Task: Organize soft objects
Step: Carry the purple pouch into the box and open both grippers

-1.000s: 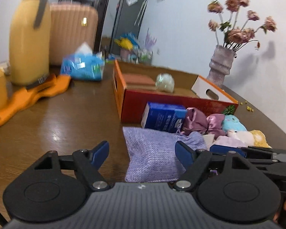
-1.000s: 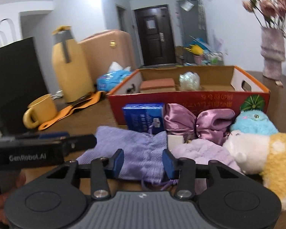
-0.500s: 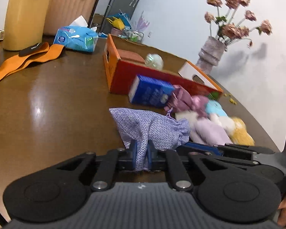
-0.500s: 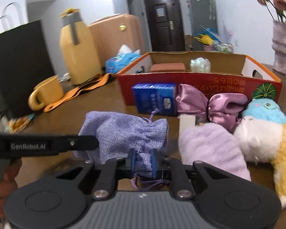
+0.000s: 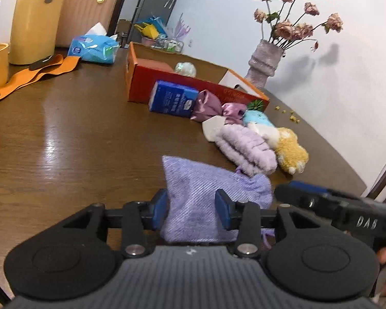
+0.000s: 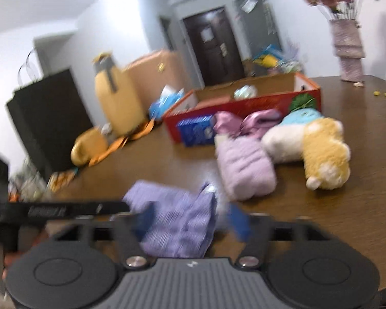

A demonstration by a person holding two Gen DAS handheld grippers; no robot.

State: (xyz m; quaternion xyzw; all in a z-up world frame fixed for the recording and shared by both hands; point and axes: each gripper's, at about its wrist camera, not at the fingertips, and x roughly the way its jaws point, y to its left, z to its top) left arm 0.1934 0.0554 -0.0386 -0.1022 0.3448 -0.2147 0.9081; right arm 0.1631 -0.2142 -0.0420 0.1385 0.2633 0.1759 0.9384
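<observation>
Both grippers just sprang apart: left gripper [image 5: 191, 211] jaws loose around purple pouch [image 5: 205, 195]; right gripper [image 6: 193, 221] wide, pouch between, unpinched.

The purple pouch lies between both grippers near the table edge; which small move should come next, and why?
Probably close the left gripper on the purple pouch again. Both grippers' fingers have just been opening, and the pouch lies loose between them, apart from the red box that already holds items.
</observation>
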